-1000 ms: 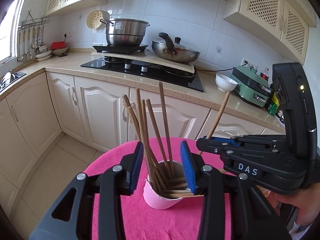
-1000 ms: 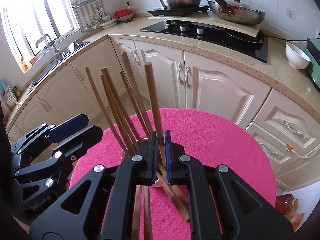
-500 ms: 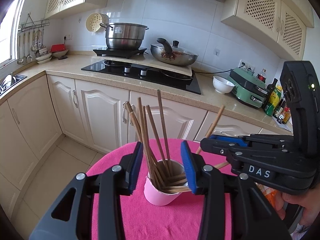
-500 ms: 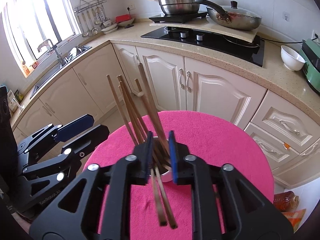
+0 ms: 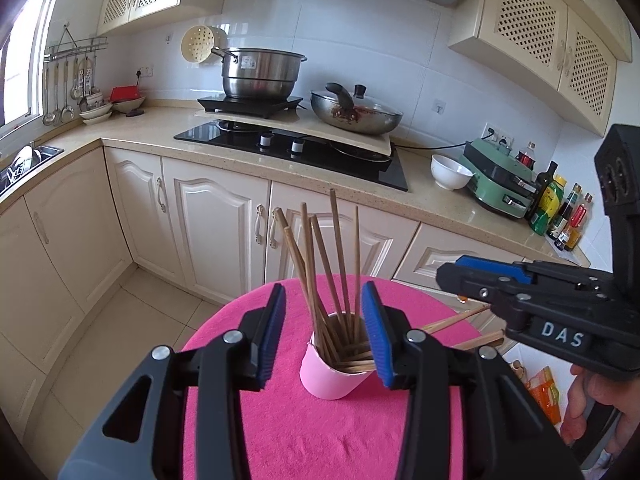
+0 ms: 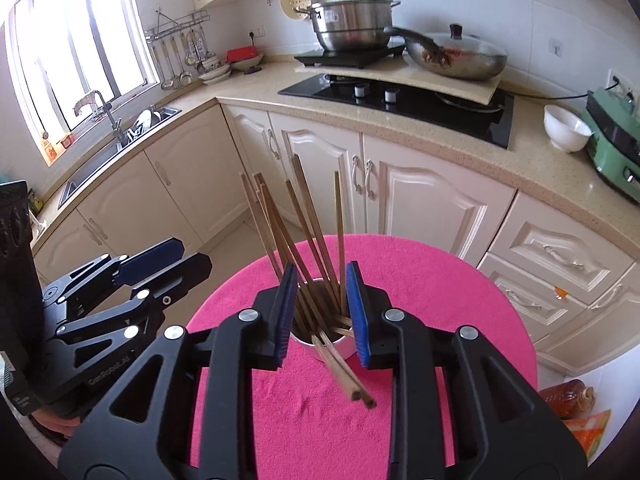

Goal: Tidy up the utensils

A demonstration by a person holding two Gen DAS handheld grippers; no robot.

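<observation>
A pink cup (image 5: 334,376) stands on a round table under a pink cloth (image 5: 312,436). Several brown wooden chopsticks (image 5: 336,264) stand in it, and two lean out over its rim toward the right gripper. My left gripper (image 5: 325,336) is open, its blue pads on either side of the cup, holding nothing. In the right wrist view the cup (image 6: 332,346) sits between the open jaws of my right gripper (image 6: 320,316), and the two leaning chopsticks (image 6: 344,372) pass loose between the pads. The right gripper also shows in the left wrist view (image 5: 500,280).
Cream kitchen cabinets and a stone counter (image 5: 240,156) run behind the table. On the counter are a black hob, a steel pot (image 5: 260,74), a lidded wok (image 5: 356,114), a white bowl (image 5: 450,172), a green appliance and bottles. A sink (image 6: 120,136) lies at the left.
My right gripper has opened, let go of the chopsticks into the cup and drawn back. The left gripper has backed away a little and stayed open.
</observation>
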